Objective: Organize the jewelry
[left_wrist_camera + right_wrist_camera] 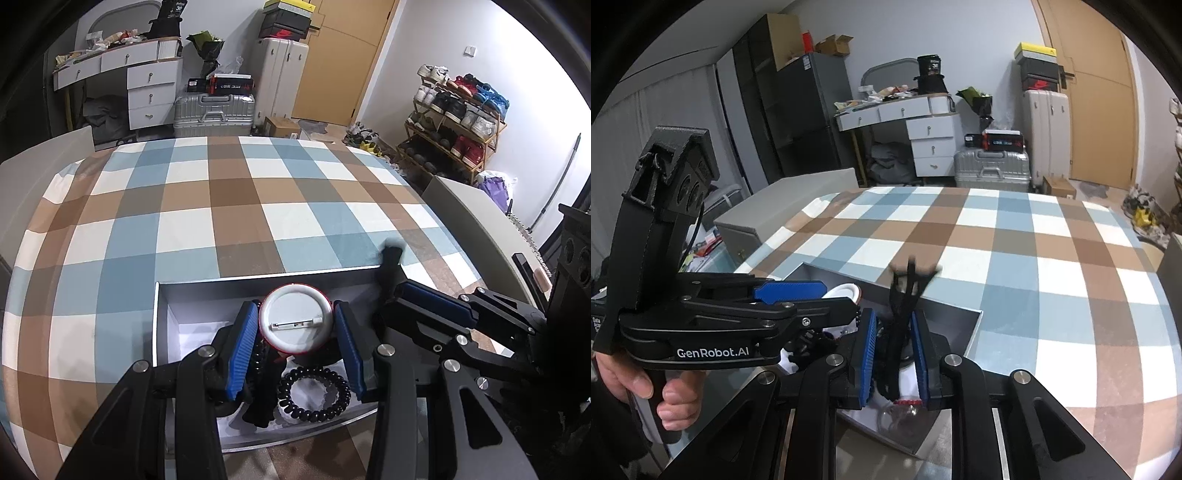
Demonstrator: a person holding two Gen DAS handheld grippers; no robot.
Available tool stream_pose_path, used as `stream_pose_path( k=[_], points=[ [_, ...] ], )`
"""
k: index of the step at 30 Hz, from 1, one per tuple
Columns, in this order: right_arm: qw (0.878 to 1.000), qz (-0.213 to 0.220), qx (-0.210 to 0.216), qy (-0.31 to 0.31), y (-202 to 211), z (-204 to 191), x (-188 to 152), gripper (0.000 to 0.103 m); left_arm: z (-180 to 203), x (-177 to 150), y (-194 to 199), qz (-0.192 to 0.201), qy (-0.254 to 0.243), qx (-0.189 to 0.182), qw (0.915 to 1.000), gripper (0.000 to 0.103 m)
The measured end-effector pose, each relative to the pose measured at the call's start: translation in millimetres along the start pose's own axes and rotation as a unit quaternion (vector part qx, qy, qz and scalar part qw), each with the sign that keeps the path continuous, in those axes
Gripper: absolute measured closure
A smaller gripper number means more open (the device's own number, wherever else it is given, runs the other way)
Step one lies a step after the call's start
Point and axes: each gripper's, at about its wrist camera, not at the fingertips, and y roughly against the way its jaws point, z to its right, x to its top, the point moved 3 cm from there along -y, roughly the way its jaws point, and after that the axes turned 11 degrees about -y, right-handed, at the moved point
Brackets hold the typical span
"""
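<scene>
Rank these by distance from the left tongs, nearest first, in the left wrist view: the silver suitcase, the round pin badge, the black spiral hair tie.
1. Round pin badge: between the left tongs, gripped.
2. Black spiral hair tie: in the box, just beneath.
3. Silver suitcase: on the floor beyond the checked surface.

Both views are evenly lit by soft indoor light, bright enough to read colours. The wall at upper right of the left view nearly washes out. Fisheye bending curves the cloth checks and darkens every corner into a black ring. The black tie tip smears with motion blur. Faint shadows pool inside the box.
</scene>
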Motion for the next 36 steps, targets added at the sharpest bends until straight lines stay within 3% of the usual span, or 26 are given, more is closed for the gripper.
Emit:
stream_pose_path(
  k=[6, 9, 12, 16, 19, 23, 25, 28, 31, 32, 34, 36],
  points=[
    [1.000, -0.001, -0.006, -0.001, 2, 0, -3, 0.080, 1, 0, 3, 0.004, -0.009, 0.004, 0.9999, 0.062],
    [1.000, 0.012, -0.005, -0.010, 11, 1, -2, 0.068, 2, -1, 10, 0.018, -0.014, 0.018, 0.9996, 0.048],
    [1.000, 0.026, -0.004, -0.016, 21, 1, -1, 0.066, 3, 0, 19, 0.031, -0.017, 0.030, 0.9989, 0.046],
    [0.999, 0.045, -0.010, -0.017, 32, 0, 1, 0.050, 1, 0, 27, 0.052, -0.007, 0.056, 0.9971, 0.036],
    [0.998, 0.055, -0.016, -0.018, 38, -1, 0, 0.048, 0, 0, 35, 0.073, -0.003, 0.075, 0.9945, 0.034],
    [0.997, 0.079, -0.021, -0.019, 51, -3, -3, 0.037, -3, -1, 50, 0.107, 0.003, 0.113, 0.9878, 0.032],
    [0.994, 0.104, -0.029, -0.008, 57, -5, -5, 0.030, -5, -2, 58, 0.126, 0.009, 0.132, 0.9832, 0.021],
    [0.991, 0.130, -0.039, 0.011, 65, -12, -9, 0.027, -7, -3, 69, 0.158, 0.015, 0.162, 0.9740, 0.020],
    [0.987, 0.156, -0.041, 0.026, 76, -21, -13, 0.017, -6, -4, 77, 0.167, 0.013, 0.194, 0.9666, 0.019],
    [0.985, 0.167, -0.041, 0.030, 80, -23, -14, 0.012, -6, -5, 81, 0.177, 0.013, 0.197, 0.9642, 0.017],
    [0.979, 0.195, -0.043, 0.039, 90, -28, -16, 0.004, -7, -7, 87, 0.191, 0.016, 0.207, 0.9594, 0.003],
    [0.972, 0.227, -0.040, 0.045, 101, -32, -17, 0.000, -8, -10, 90, 0.205, 0.017, 0.217, 0.9542, 0.002]
  ],
)
